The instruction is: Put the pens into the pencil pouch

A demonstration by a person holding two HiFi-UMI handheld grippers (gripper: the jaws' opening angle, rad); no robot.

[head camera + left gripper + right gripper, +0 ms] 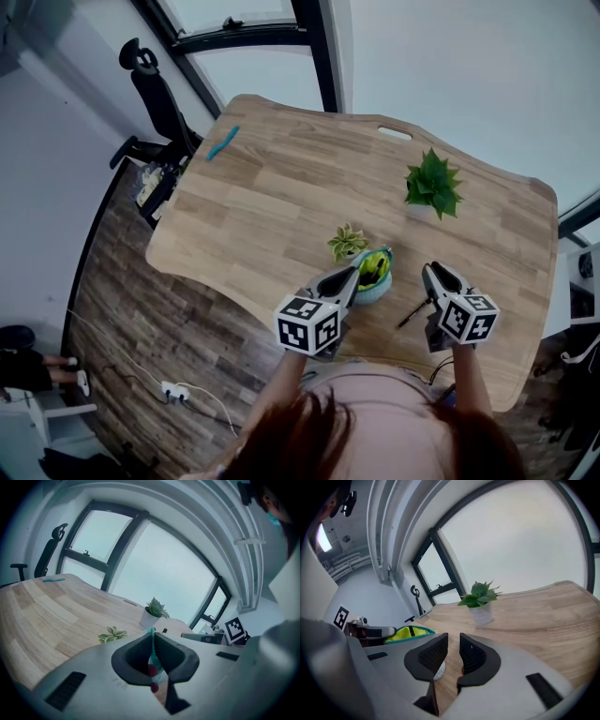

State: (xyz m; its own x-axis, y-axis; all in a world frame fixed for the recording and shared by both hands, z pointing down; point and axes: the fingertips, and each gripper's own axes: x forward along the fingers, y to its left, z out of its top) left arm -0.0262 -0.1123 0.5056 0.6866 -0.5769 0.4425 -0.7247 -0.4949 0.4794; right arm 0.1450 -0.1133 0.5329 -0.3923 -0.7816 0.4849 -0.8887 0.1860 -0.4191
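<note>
**Person's hair [375, 436] over two grippers, a pouch and a pen**

The left gripper [352, 277] is clamped on the zipper edge of the teal pencil pouch [376, 281]. The pouch sits open near the wooden table's [272, 197] front edge, just beside a small succulent [348, 241]. The right gripper [431, 273] has its jaws slightly apart with nothing between them. A black pen [412, 312] lies just beside it, to the right of the pouch.

We count one worktop [281, 197], one pencil pouch [375, 292], one black pen [412, 312], one teal item [222, 143], two potted plants (small plant [348, 242], large plant [432, 183]), two claws (left claw [352, 274], right claw [429, 272]) and one office chair [155, 94].
</note>
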